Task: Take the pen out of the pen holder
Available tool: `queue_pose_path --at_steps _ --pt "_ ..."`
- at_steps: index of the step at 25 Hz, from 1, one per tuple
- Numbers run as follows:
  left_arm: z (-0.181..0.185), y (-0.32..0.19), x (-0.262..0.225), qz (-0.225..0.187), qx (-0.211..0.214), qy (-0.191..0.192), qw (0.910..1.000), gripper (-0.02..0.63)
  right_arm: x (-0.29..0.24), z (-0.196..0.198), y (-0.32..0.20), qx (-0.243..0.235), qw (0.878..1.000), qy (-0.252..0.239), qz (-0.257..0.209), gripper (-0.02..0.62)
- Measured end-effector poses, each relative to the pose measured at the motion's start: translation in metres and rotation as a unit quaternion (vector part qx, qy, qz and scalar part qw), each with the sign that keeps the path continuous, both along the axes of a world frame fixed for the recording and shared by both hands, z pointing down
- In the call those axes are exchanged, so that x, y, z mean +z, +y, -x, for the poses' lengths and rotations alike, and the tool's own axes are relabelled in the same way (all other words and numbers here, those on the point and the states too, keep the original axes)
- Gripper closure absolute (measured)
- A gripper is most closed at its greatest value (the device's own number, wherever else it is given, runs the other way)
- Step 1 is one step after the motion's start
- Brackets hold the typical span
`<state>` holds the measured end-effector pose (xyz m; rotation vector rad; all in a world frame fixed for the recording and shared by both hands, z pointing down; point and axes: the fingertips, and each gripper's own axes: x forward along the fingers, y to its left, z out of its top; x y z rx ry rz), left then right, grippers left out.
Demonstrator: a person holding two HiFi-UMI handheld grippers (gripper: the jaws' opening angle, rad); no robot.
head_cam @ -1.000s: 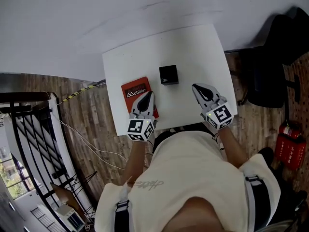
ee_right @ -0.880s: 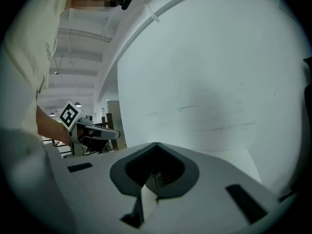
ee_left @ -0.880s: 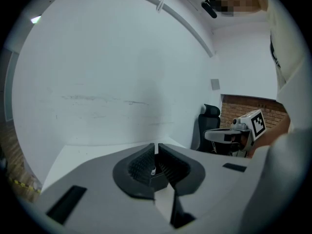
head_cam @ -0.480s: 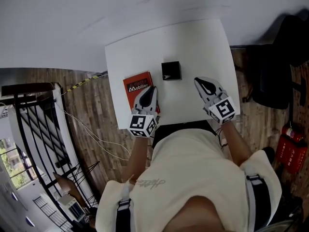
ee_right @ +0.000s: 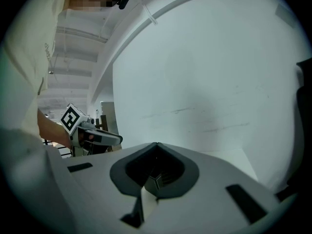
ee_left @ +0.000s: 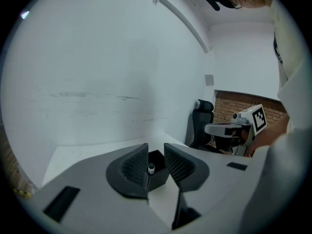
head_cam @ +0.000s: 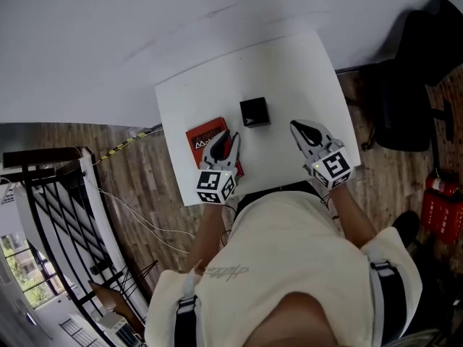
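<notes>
Now the left tool [ee_left: 156, 151] is opening, empty, where it was shut; right tool [ee_right: 157, 145] closed, empty.

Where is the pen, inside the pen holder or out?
Inside: the left gripper view shows the pen standing in the black pen holder.

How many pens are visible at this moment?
1. The pen stands in the black holder, its tip just showing in the left gripper view. The holder's walls may hide others.
</notes>
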<state>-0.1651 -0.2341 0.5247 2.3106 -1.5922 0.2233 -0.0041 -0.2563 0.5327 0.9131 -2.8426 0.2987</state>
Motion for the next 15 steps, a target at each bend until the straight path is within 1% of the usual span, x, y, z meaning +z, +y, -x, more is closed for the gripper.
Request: queue_pose_path --at_steps 6,15 --pt "-0.001 -0.009 0.025 0.020 0.022 0.005 0.9995 0.505 0.010 0.001 0.005 0.014 1.000 0.013 0.008 0.588" --pt "-0.012 -0.024 0.059 0.039 0.068 -0.012 0.9969 0.486 0.016 -0.008 0.014 0.035 0.999 0.026 0.018 0.588"
